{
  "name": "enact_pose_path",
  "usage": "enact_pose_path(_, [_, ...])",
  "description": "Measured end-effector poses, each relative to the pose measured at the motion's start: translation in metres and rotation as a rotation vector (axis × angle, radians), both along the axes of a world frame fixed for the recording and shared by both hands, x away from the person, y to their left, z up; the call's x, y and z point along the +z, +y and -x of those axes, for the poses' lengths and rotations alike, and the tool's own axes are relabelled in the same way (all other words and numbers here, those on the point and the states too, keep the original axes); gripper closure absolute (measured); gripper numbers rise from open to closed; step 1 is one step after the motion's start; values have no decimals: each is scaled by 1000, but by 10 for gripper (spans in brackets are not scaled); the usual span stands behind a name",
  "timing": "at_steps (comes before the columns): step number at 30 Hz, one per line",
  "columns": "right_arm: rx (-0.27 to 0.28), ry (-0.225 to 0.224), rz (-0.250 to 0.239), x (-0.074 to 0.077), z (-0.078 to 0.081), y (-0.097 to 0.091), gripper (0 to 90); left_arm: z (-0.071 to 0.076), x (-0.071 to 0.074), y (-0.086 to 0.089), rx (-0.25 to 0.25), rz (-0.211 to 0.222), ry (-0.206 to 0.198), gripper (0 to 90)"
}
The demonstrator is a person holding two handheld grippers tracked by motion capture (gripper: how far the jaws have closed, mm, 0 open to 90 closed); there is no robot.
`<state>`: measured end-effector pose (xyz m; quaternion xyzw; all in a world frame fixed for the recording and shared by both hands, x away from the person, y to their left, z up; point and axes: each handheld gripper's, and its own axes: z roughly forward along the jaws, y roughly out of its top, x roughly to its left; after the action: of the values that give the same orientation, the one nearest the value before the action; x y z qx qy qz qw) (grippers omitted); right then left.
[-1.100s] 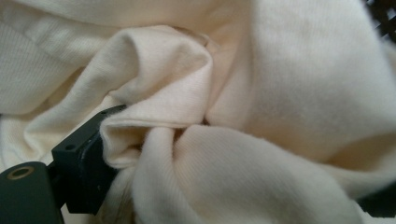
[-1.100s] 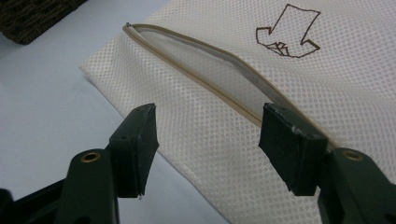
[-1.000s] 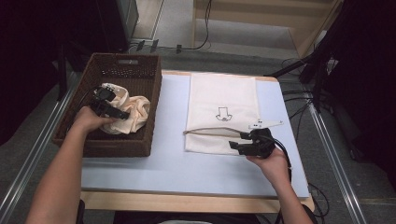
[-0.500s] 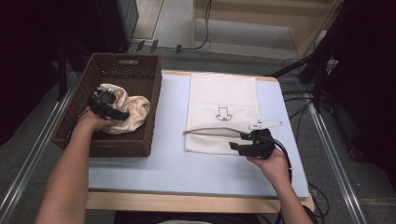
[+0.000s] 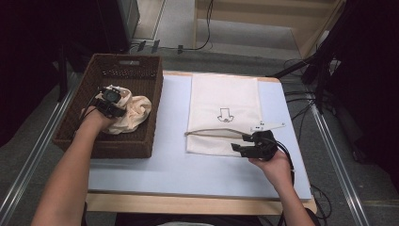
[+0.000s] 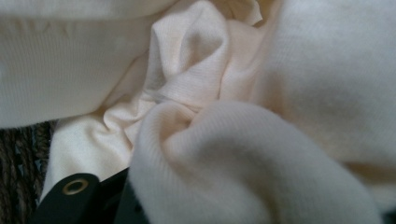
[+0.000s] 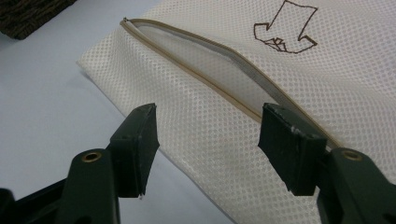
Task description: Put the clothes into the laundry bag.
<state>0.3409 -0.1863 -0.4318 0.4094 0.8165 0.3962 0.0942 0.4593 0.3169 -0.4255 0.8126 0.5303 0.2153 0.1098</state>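
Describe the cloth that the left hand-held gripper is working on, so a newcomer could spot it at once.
Find the dark woven basket at the table's left edge. Bunched inside it lies the cream knit garment, with the left hand-held gripper closed on its folds. Unlike the flat mesh bag with an arrow print beside the basket, it is crumpled and soft.

I'm looking at a lab-like recording space: a plain white-topped table [image 5: 179,169], metal floor rails [image 5: 336,155], loose cables [image 5: 301,94], dark equipment stands [image 5: 324,66] around.

left gripper [image 5: 110,100] has shifted slightly up the basket [image 5: 141,75] onto the cream cloth [image 5: 134,110]; its fingers have just been closing, cloth bunched between them and over them.
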Motion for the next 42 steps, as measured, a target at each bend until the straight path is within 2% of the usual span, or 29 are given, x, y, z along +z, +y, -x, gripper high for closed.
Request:
enact_pose_path(1, [0, 0, 0, 0, 0, 0, 386, 0, 1, -1, 0, -1, 6, 660])
enact_pose_path(2, [1, 0, -1, 0, 0, 0, 386, 0, 2, 0, -3, 21, 15, 667])
enact_pose_path(3, [-2, 2, -1, 0, 0, -1, 389, 0, 6, 7, 0, 100, 36, 673])
enact_pose_path(5, [-4, 0, -4, 0, 0, -2, 391, -1, 13, 18, 27, 226, 56, 678])
enact_pose_path(6, [-3, 1, -5, 0, 0, -3, 391, -1, 16, 22, 49, 277, 62, 680])
enact_pose_path(7, [-5, 0, -6, 0, 0, -3, 392, -2, 20, 24, 53, 306, 57, 681])
enact_pose_path(8, [-5, 0, -6, 0, 0, -3, 392, -2, 20, 24, 53, 306, 57, 682])
enact_pose_path(10, [-14, 2, -12, 0, 0, -4, 394, -2, 30, 26, 38, 334, 65, 685])
enact_pose_path(13, [-13, 1, -13, 1, 0, -5, 396, -1, 48, 25, 13, 344, 40, 686])
enact_pose_path(14, [-14, 0, -13, 1, 1, -5, 397, -1, 60, 25, -1, 353, 24, 686])
enact_pose_path(16, [-15, 1, -14, 1, 1, -6, 399, 0, 73, 24, -16, 363, 3, 684])
enact_pose_path(17, [-15, 1, -14, 1, 1, -6, 399, 0, 73, 24, -16, 363, 3, 684])
enact_pose_path(18, [-15, 1, -16, 1, 1, -6, 400, 1, 84, 24, -32, 380, -15, 684])
enact_pose_path(19, [-15, 1, -16, 1, 1, -6, 400, 1, 84, 24, -32, 380, -15, 684])
enact_pose_path(22, [-13, 0, -17, 1, 1, -6, 402, 4, 101, 23, -50, 397, -29, 684])
enact_pose_path(25, [-14, 0, -17, 1, 1, -7, 402, 5, 109, 21, -63, 406, -38, 683])
enact_pose_path(26, [-15, 1, -20, 1, 1, -6, 402, 7, 118, 20, -77, 406, -49, 683])
enact_pose_path(27, [-15, 1, -20, 1, 1, -6, 402, 7, 118, 20, -77, 406, -49, 683])
enact_pose_path(29, [-15, -1, -19, 1, 1, -6, 402, 10, 131, 18, -96, 406, -61, 682])
enact_pose_path(31, [-15, -2, -20, 1, 1, -6, 402, 11, 136, 17, -106, 399, -61, 682])
enact_pose_path(37, [-14, -2, -22, 1, 1, -7, 403, 16, 158, 17, -122, 431, -70, 681])
enact_pose_path(38, [-14, -2, -22, 1, 1, -7, 403, 16, 158, 17, -122, 431, -70, 680])
enact_pose_path(39, [-16, 0, -23, 1, 1, -8, 403, 18, 166, 15, -138, 434, -70, 679])
enact_pose_path(42, [-15, 0, -22, 1, 1, -7, 403, 20, 175, 12, -159, 448, -71, 679])
